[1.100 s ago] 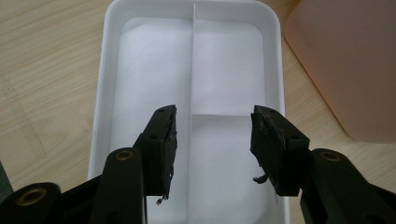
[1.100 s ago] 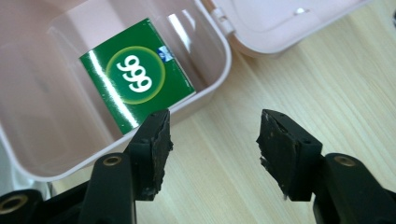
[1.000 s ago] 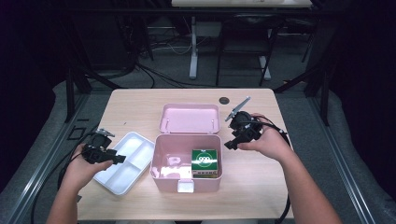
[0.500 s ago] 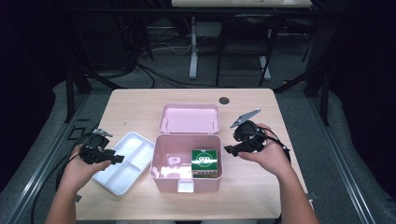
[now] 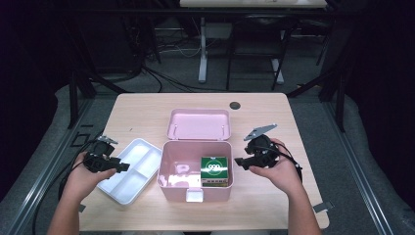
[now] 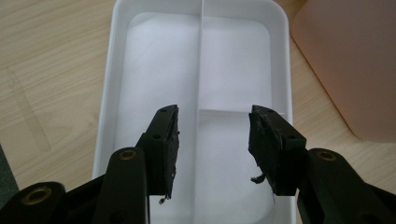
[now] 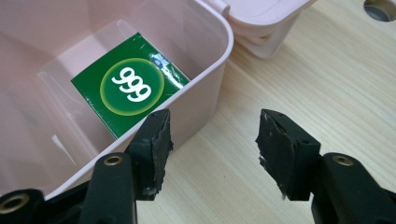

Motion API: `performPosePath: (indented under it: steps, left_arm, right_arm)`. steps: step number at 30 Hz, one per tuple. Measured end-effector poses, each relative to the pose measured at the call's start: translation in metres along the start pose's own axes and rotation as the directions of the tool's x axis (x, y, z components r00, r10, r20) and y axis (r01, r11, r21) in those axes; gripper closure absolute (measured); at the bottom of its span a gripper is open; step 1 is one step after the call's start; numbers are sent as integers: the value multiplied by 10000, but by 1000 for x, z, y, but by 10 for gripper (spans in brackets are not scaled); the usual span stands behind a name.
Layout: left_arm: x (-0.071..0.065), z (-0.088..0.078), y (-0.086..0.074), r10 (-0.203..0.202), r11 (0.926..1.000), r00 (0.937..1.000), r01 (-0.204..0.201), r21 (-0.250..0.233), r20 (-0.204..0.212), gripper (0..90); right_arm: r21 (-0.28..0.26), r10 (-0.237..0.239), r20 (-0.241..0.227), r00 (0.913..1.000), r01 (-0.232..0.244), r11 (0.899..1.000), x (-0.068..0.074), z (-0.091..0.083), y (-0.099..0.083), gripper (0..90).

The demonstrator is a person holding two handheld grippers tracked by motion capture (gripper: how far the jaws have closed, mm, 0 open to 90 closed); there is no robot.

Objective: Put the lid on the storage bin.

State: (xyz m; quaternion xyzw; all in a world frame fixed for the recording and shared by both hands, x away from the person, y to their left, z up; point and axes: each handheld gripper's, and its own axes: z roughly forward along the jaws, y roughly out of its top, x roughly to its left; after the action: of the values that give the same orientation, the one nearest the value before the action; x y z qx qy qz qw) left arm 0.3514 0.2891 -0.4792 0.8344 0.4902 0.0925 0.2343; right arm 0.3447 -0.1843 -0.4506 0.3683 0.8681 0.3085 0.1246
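My left gripper hangs over the near left corner of the white tray, jaws wide apart with nothing between them. In the left gripper view the left gripper straddles the tray's centre divider, pads clear of it; whether they touch the tray floor I cannot tell. Those jaws have just been closing a little, with nothing gripped. The tray is bare white inside: one long compartment on one side of the divider, two shorter ones on the other.

My right gripper sits just right of the pink box, pointing at its right wall, jaws partly open and holding nothing. In the right gripper view the right gripper has one jaw right at the box's outer rim corner and the other over bare desk; contact with the rim unclear.

The box stands open mid-desk, its lid laid back flat behind it. The green carton marked 999 lies flat in the right part of the box, close to the right wall; in the right gripper view the carton is below the rim, inside. A small pale item lies in the left part of the box, too blurred to identify. The tray lies just left of the box.
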Motion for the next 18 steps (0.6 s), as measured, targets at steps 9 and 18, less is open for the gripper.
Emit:
performPosePath:
  steps: [9,18]
  left_arm:
    - [-3,-1,5,96,9995,9996,-88,309,-278,538]
    - [-2,3,15,332,9952,9991,-307,934,-251,603]
  right_arm:
    - [-562,477,157,9987,-468,9973,-13,-8,-18,455]
    - [-1051,691,48,9976,-682,9921,-13,-15,-24,458]
